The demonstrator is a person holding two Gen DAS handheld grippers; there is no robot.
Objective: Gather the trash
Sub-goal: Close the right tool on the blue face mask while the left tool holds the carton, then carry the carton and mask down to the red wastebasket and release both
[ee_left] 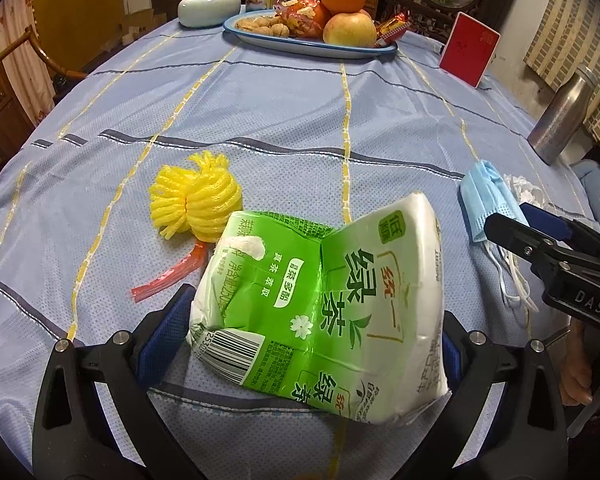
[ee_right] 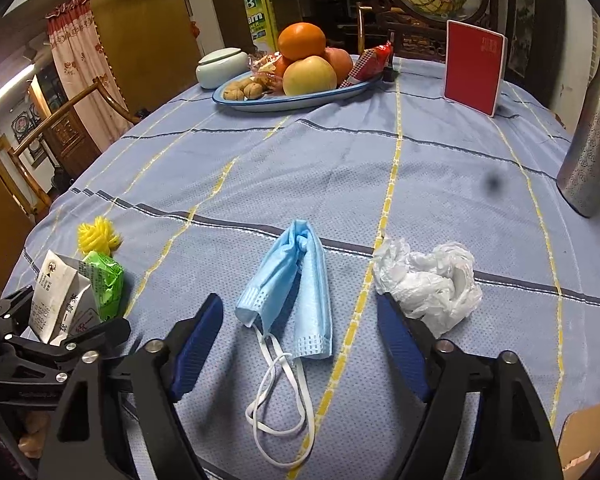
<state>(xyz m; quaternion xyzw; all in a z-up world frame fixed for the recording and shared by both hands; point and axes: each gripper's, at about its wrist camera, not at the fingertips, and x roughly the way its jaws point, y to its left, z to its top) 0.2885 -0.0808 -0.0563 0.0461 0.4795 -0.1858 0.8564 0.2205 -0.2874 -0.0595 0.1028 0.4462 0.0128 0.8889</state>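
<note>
Clamping a crumpled green-and-white tea carton (ee_left: 320, 300), the left gripper (ee_left: 312, 320) pinches it between both pads. Right gripper (ee_right: 300, 320) stands spread, pads clear of the folded blue face mask (ee_right: 296, 288) between them; mask's long axis runs along the fingers, ear loops trailing back.

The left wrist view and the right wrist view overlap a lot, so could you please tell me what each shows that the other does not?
Only the left wrist view shows the red strip beside the yellow foam net. Only the right wrist view clearly shows the crumpled white plastic and the right gripper open around the blue mask. Both show the green tea carton in the left gripper and the fruit plate.
</note>
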